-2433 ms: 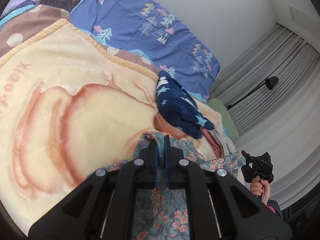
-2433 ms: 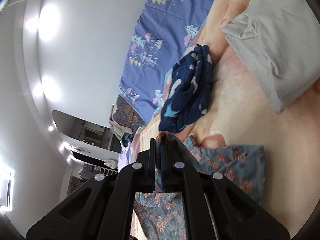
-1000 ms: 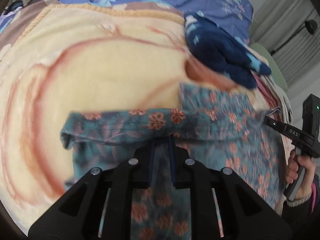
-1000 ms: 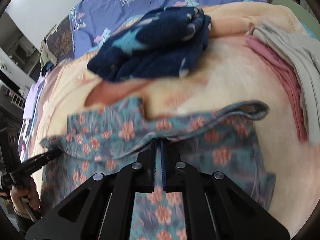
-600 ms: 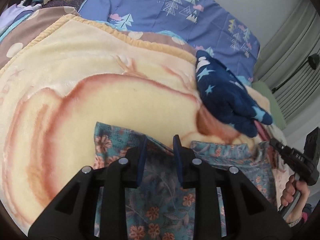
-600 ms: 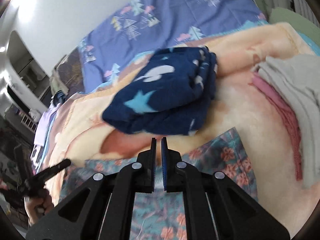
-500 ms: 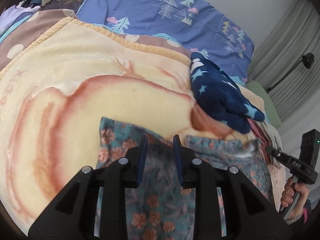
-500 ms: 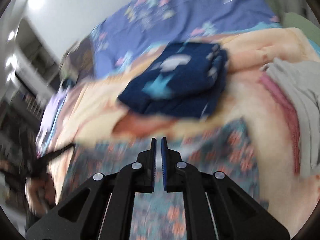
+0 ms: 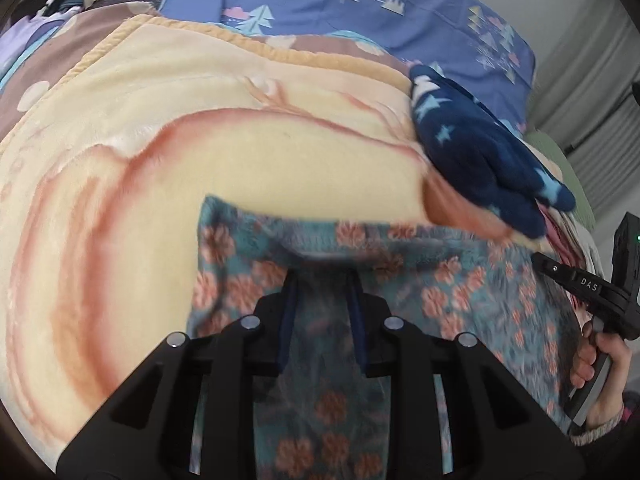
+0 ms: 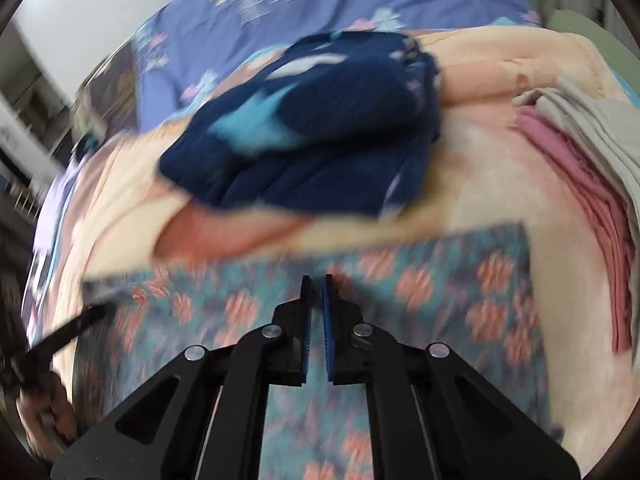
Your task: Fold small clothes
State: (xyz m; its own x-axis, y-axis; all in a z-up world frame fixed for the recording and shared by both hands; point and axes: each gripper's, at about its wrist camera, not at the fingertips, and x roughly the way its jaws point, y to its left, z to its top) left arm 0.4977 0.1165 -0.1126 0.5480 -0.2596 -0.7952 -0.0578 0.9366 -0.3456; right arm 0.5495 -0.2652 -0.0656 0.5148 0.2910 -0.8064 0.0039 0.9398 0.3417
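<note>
A teal garment with pink flowers [image 9: 460,292] lies flat on the cream and orange blanket [image 9: 120,184]; it also shows in the right wrist view [image 10: 460,292]. My left gripper [image 9: 322,276] is open and empty, low over the garment's far edge. My right gripper [image 10: 317,280] has its jaws a narrow gap apart, with nothing between them, over the garment's far edge. The right gripper also shows at the right edge of the left wrist view [image 9: 560,270].
A folded navy garment with stars [image 9: 480,156] lies just beyond the floral one, also in the right wrist view [image 10: 320,128]. Folded pink [image 10: 580,208] and grey [image 10: 600,120] clothes are stacked at the right. A purple sheet [image 9: 360,4] covers the far bed.
Both grippers had held the floral garment up by its edge, then laid it on the blanket and let go. The left jaws have opened wide. Both grippers now sit lower over the cloth.
</note>
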